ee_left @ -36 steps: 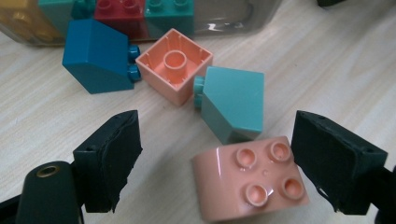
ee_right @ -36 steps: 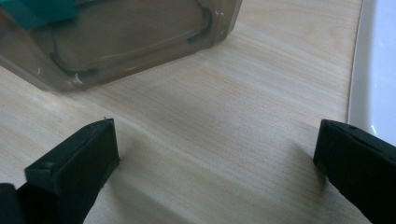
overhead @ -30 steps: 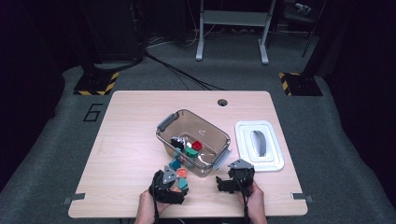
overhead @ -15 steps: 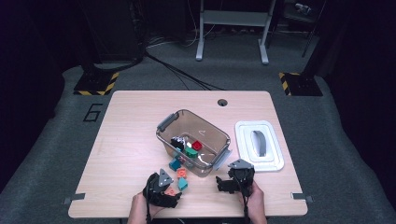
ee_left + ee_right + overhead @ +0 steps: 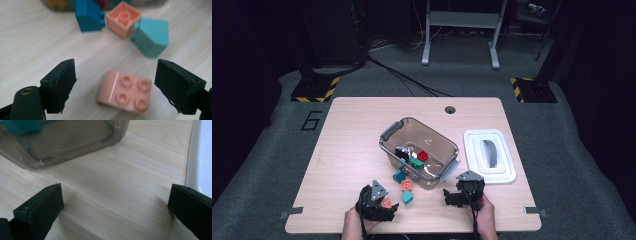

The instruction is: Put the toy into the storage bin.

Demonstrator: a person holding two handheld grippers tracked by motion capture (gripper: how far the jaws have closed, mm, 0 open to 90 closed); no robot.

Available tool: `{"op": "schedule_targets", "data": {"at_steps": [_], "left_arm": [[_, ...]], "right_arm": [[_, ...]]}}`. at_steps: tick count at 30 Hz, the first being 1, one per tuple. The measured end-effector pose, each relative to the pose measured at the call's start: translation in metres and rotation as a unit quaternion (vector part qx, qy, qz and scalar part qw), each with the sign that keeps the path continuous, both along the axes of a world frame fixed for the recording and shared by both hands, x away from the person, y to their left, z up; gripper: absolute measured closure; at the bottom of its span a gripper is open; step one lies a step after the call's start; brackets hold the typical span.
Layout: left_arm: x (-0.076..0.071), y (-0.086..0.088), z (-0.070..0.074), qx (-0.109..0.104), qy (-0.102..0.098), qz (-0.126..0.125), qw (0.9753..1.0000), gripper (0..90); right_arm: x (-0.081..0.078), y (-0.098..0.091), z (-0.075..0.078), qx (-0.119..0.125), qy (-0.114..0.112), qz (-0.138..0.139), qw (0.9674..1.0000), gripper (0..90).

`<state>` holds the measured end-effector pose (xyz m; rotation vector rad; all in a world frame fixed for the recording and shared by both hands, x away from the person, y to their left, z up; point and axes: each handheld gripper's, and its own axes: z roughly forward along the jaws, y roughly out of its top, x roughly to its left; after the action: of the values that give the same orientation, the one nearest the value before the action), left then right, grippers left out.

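From the high view, the left gripper (image 5: pixel 384 209) sat at the near edge of the wooden table (image 5: pixel 352 150), right over a pink brick (image 5: pixel 387 203), while the right gripper (image 5: pixel 457 196) waited farther off beside the clear plastic bin (image 5: pixel 447 150). In the left gripper view, the smooth, studded pink brick (image 5: pixel 125 92) lay flat between the wide-open jaws, not touched, a bit nearer the right-hand one, its longer side across the gap. In the right gripper view, those jaws stood wide with bare wood between them.
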<state>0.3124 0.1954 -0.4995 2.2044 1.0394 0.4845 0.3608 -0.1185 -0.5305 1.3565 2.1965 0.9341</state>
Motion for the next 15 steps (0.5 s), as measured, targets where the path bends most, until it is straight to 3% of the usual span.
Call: {"op": "schedule_targets", "data": {"at_steps": [1,5,9,15], "left_arm": [[0.003,-0.002,0.000,0.001,-0.005,0.003,1.0000,17.1],[0.011,-0.006,-0.006,0.013,0.007,0.009,0.9998,17.3],[0.006,0.000,-0.013,0.032,0.009,0.010,0.9994,17.3],[-0.003,0.018,-0.012,0.041,0.016,0.015,0.9989,17.4]], "right_arm": [[0.000,0.000,0.000,0.000,-0.001,-0.001,1.0000,0.0],[0.000,0.000,0.000,0.000,0.000,0.000,1.0000,0.0],[0.000,0.000,0.000,0.000,0.000,0.000,1.0000,0.0],[0.000,0.000,0.000,0.000,0.000,0.000,1.0000,0.0]]}}
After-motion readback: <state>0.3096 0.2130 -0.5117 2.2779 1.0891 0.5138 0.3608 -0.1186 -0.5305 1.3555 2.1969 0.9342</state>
